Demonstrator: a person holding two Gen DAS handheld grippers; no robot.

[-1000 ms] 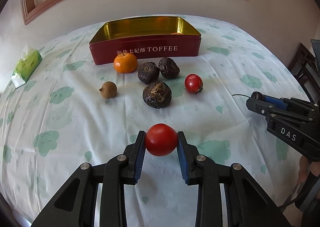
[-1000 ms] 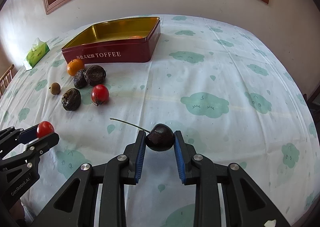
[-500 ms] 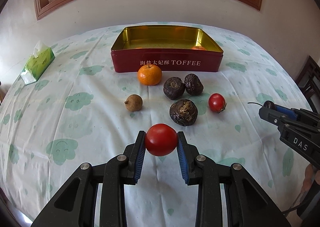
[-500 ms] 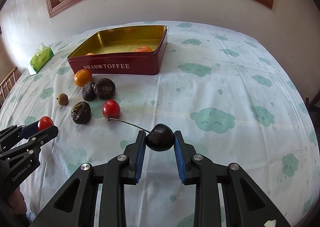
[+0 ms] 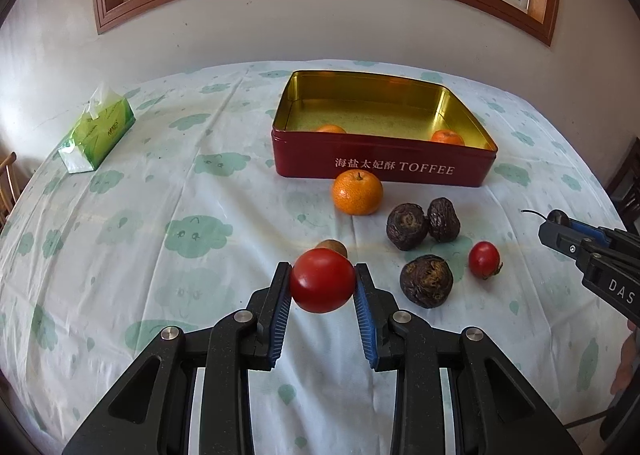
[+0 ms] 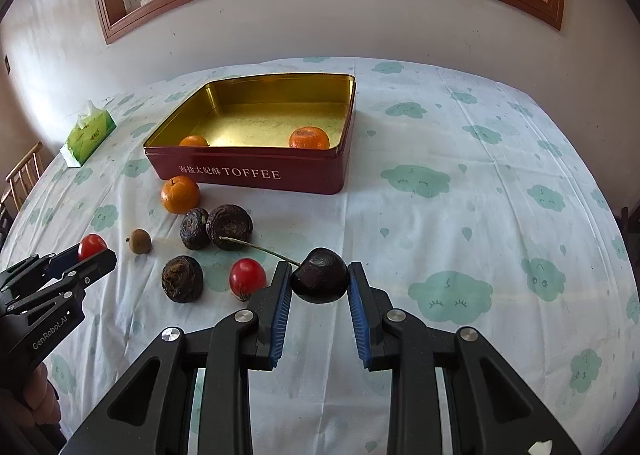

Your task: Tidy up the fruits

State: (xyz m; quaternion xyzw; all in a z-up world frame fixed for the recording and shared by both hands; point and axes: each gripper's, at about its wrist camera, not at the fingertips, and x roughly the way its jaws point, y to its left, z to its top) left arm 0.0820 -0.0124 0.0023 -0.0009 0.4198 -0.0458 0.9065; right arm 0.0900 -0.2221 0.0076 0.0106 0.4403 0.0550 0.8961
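Two grippers, both loaded and clear of the table. Left gripper (image 5: 322, 287): ribbed blue pads clamped on a smooth, glossy red tomato (image 5: 322, 286), round, held above the cloth. Right gripper (image 6: 319, 282): pads closed on a dark cherry (image 6: 319, 275), shiny, near-black, with a thin wiry stem (image 6: 260, 249) trailing left.

Tin (image 5: 400, 171): rectangular metal box, red outside with white "TOFFEE" lettering, gold satin lining, rounded corners. Inside it, two oranges against the near wall, one (image 5: 330, 129) toward the left corner, one (image 5: 447, 136) toward the right.

On the cloth in front of the tin: a third orange (image 5: 357, 191) with dimpled skin, just beside the tin's front wall. Right of it, two wrinkled dark brown fruits (image 5: 423, 219) touching each other; a third (image 5: 426, 281) nearer, apart. A small tomato (image 5: 484, 259) lies to its right. A small, dull brown round fruit (image 6: 140, 241) sits left of the group, mostly hidden behind the held tomato in the left view.

Tablecloth (image 6: 440, 215): white, creased, printed with pale green clouds. Green tissue pack (image 5: 98, 131) at the far left edge.
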